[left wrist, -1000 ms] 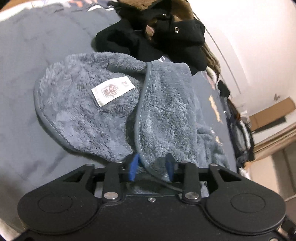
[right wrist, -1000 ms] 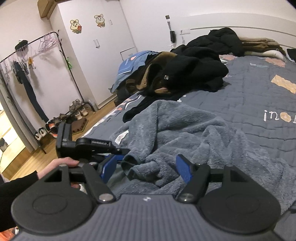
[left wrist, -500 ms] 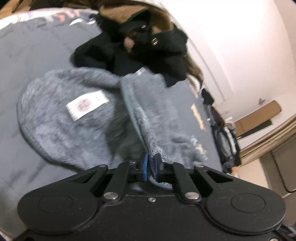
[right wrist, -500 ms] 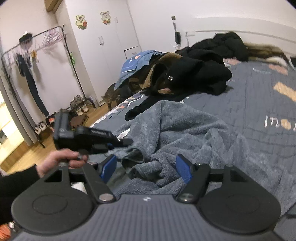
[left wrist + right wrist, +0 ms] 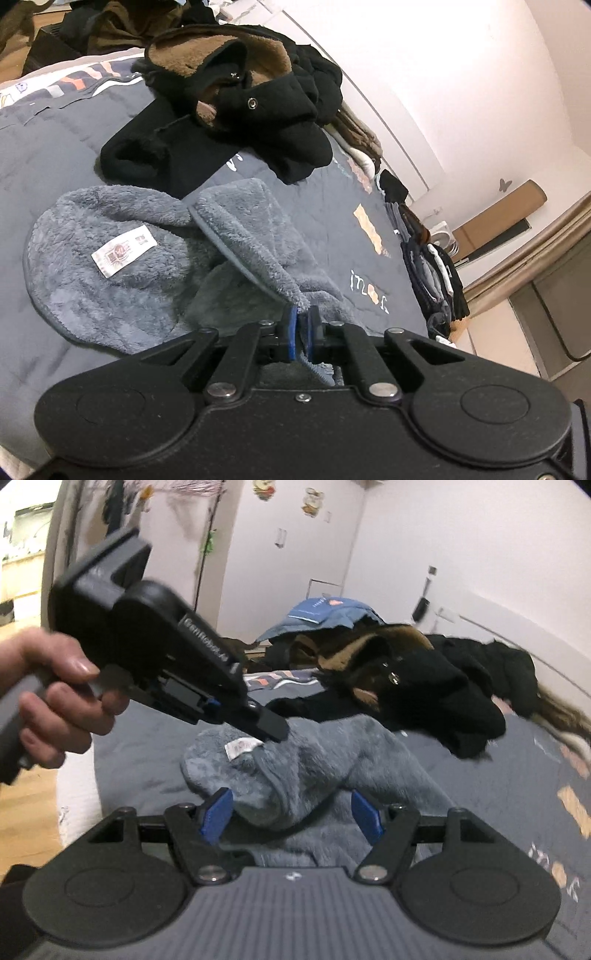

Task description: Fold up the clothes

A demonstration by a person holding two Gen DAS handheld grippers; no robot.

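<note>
The left gripper (image 5: 301, 328) has its jaws pinched together on the trimmed edge of the grey fleece garment (image 5: 122, 266), lifting that hem off the bed (image 5: 44, 155). The right gripper (image 5: 291, 814) holds its blue-padded jaws wide apart, with a rumpled fold of the same fleece lying between them but not clamped.

The garment lies crumpled on the dark grey quilted bed, near the near edge. The left wrist view shows its rounded hood spread flat to the left, with a white label (image 5: 123, 251) sewn inside. Beyond it, farther on the bed, sits a black coat (image 5: 240, 110) with brown fleece lining and snap buttons.

Only the right wrist view shows the person's hand (image 5: 55, 698) gripping the left tool's handle at the left, its tip reaching down to the fleece beside the label. That view also shows a blue garment (image 5: 325, 614) behind the coat, and wall stickers (image 5: 310, 502) on the far wall.
</note>
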